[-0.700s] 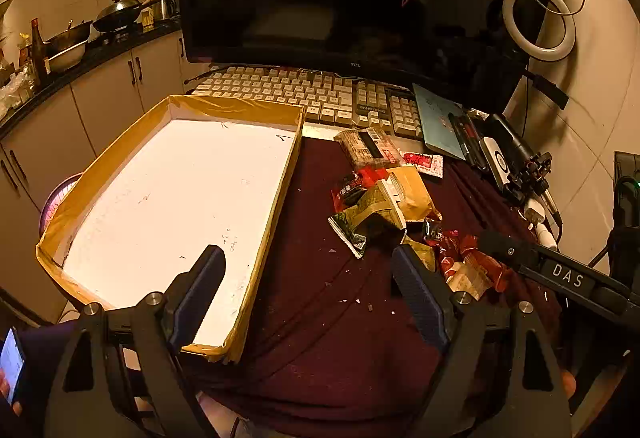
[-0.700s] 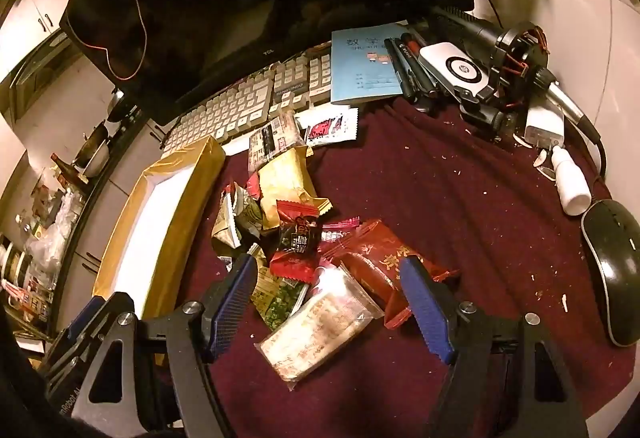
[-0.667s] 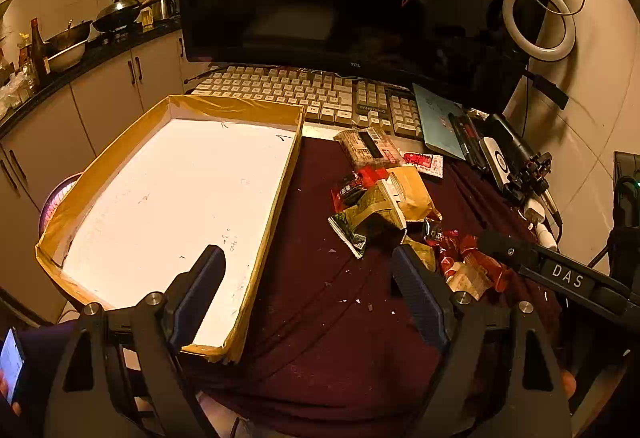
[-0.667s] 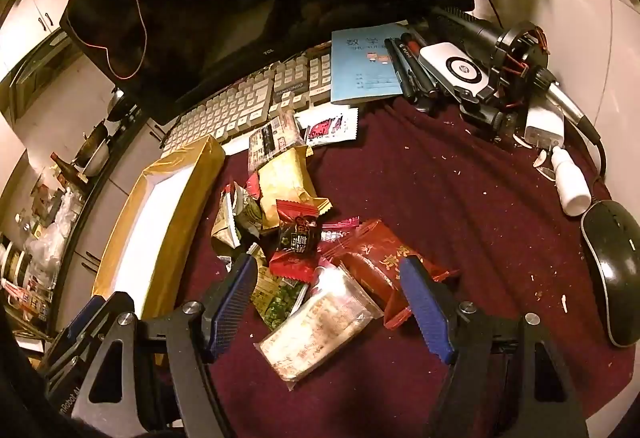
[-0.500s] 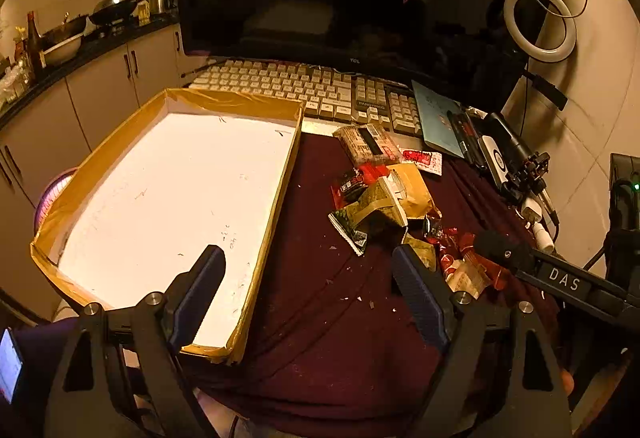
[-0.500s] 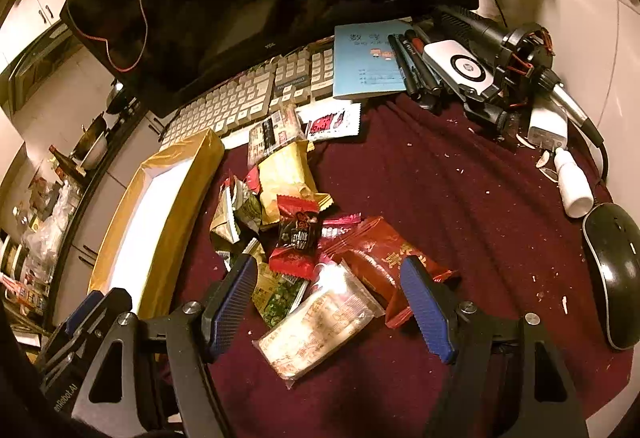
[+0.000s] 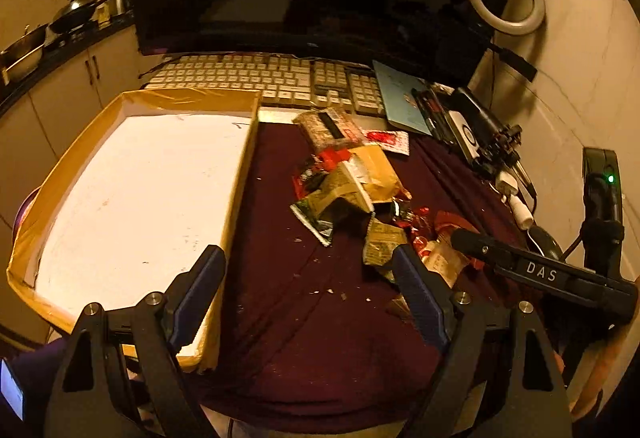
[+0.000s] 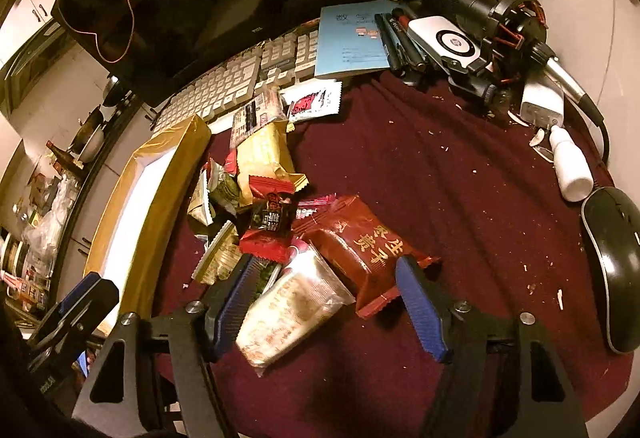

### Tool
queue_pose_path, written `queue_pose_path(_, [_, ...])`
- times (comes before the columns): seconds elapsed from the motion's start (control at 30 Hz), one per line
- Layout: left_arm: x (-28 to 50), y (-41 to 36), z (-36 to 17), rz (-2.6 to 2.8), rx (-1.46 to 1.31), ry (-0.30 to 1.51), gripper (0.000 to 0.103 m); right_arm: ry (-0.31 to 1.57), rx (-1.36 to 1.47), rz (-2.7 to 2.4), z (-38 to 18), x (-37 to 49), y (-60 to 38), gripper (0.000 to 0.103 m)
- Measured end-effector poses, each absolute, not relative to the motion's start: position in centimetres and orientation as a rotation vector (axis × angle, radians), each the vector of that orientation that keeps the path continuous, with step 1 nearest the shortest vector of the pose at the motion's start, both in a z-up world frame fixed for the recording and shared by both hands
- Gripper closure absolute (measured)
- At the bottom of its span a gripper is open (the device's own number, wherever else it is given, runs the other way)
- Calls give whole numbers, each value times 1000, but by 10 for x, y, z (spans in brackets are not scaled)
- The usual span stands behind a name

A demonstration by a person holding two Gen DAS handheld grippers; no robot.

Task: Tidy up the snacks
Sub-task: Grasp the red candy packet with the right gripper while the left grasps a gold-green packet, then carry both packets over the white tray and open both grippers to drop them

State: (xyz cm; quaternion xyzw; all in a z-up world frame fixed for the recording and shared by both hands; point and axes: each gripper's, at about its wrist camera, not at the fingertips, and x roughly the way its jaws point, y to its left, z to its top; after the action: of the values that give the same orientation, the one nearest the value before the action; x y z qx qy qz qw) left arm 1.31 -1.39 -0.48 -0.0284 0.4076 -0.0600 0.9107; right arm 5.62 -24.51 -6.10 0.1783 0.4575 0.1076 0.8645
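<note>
Over the maroon cloth [image 8: 460, 198], both grippers hung wide open, holding nothing.

Left gripper [image 7: 308, 290] sat above the cloth's near edge, one finger over the tray's [image 7: 240, 174] right wall, the other beside the snack pile [image 7: 352, 190]; jaws spread, empty. Tray was white-floored, tan-walled, along the cloth's left edge. Right gripper [image 8: 324, 302] was low over the near end of the pile, fingers [image 8: 420, 302] wide apart, straddling a clear-wrapped pale snack [image 8: 292, 314] and the near corner of a dark red packet [image 8: 360, 242]; contact could not be judged. Other wrappers, among them a yellow packet [image 8: 264, 154], trailed toward the keyboard [image 8: 232, 86] at the far edge. Mouse [image 8: 616, 266] lay at the right edge.
</note>
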Motion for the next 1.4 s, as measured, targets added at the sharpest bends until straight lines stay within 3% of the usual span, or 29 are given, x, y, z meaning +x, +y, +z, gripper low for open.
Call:
queue_pose_path(0.4, [27,-27,-13,-221,-69,900,17,943,274,202,-60,83,-247,33])
queue_pose_path(0.5, [34,-33,-15,-267,-90,917,17,983,211,195,-73,91,-238,42])
queue_pose_path(0.63, [42,-51,-23,-307,-56,940,18,982,182,193,-78,90,-235,67])
queue_pose_path(0.7, [47,-60,-29,-307,-24,955,19,969,169,193,-75,87,-235,70])
queue_pose_path(0.77, [52,-66,-34,-310,-2,965,31,955,171,198,-72,84,-238,73])
queue_pose_path(0.9, [64,-67,-44,-313,-23,1002,37,910,188,207,-66,75,-243,74])
queue_pose_path(0.97, [64,-70,-48,-323,-6,1005,61,888,209,203,-66,71,-247,74])
queue_pose_path(1.0, [65,-70,-51,-326,-1,1010,67,883,218,206,-66,69,-248,74])
queue_pose_path(1.17, [57,-58,-55,-332,-69,977,76,855,247,216,-64,63,-251,74])
queue_pose_path(1.4, [38,-34,-29,-307,-149,875,78,784,300,228,-55,53,-255,74])
